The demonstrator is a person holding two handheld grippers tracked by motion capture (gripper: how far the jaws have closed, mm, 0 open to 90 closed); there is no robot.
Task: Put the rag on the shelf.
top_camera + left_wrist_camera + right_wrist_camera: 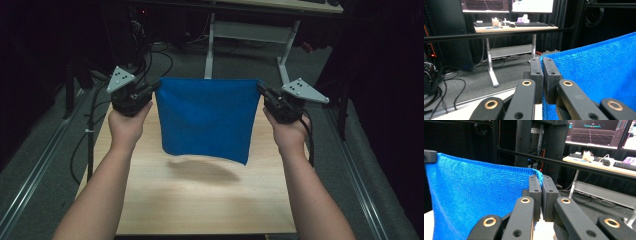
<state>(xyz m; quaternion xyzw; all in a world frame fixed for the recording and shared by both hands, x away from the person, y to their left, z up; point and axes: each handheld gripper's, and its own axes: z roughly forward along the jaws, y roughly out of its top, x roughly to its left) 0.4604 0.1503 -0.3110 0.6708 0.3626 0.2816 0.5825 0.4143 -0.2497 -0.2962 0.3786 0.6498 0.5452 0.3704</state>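
Observation:
A blue knitted cloth [205, 117] hangs spread in the air above the wooden table [200, 200], stretched between both grippers. My left gripper [152, 89] is shut on the cloth's top left corner; in the left gripper view the cloth [599, 72] runs off to the right from the pinched jaws of that gripper [542, 61]. My right gripper [261, 90] is shut on the top right corner; in the right gripper view the cloth [474, 200] spreads left from its closed tips [541, 178]. The lower edge hangs free, its right corner lowest, casting a shadow on the table.
Beyond the table stands a white-legged desk [250, 30] with keyboards and monitors [506, 5]. Cables [160, 55] lie on the grey floor at the far left. A black horizontal bar [499, 33] crosses in front of the desk. Dark surroundings flank both sides.

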